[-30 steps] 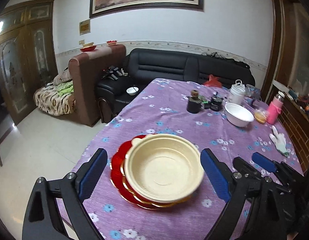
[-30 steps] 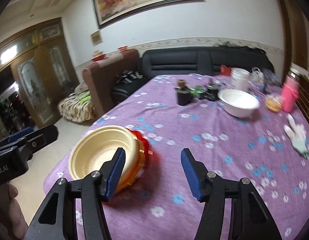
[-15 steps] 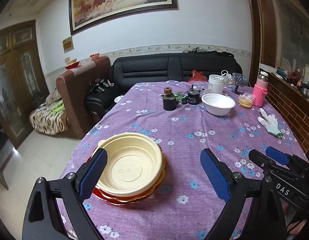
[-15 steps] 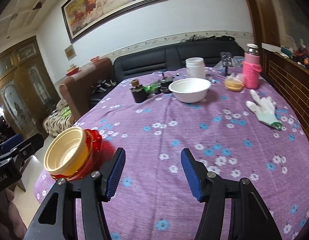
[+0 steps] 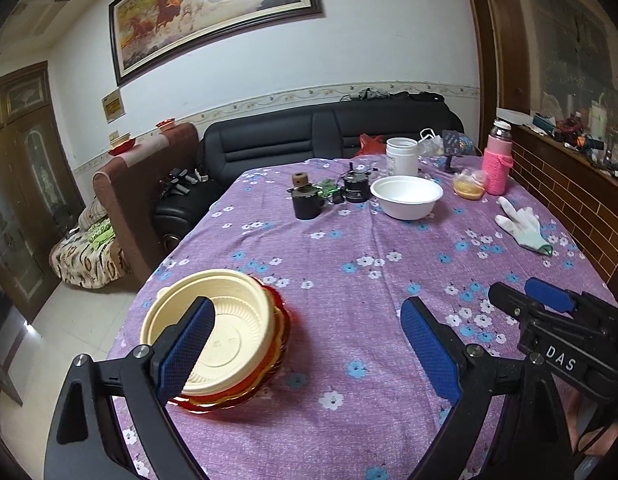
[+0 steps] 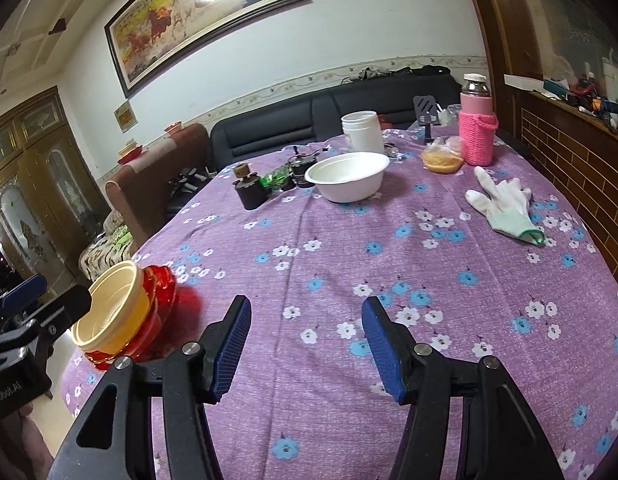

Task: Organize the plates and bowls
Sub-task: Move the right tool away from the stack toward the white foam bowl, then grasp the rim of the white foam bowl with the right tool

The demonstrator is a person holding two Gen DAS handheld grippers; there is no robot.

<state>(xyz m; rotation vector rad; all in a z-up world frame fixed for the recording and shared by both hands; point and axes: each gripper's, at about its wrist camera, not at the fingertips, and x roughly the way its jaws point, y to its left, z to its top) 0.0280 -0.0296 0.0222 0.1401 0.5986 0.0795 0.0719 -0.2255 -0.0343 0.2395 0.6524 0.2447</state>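
Left wrist view, tongs: my left gripper [image 5: 305, 344] stands wide open, nothing between the blue pads.
Right wrist view, tongs: my right gripper [image 6: 307, 346] hangs about half spread over bare cloth, holding nothing.
Stack, location: cream bowl [image 5: 209, 340] nested on red plates [image 5: 277, 364], at the near left corner of the table [image 5: 389, 248]; my left gripper's left pad [image 5: 185, 348] overlaps it in view, and I cannot tell whether it touches.
Stack, from right tongs: roughly nine o'clock, beside the left finger, well off my line.
White bowl, location: white bowl [image 6: 347, 176] sits upright at twelve o'clock from the right tongs, far across the cloth; from the left tongs it lies nearer one o'clock.
Key relation: I judge the white bowl the piece left to gather. It is round, so no long axis matters; the rim is the grip. My right hand looks the nearer and better aligned.
Clutter near bowl: dark cup [image 6: 251, 192] at its left, white jar [image 6: 363, 132] behind, pink bottle [image 6: 477, 124] and white glove [image 6: 505, 204] to its right.
Risk: reaching forward could clip the dark cup.
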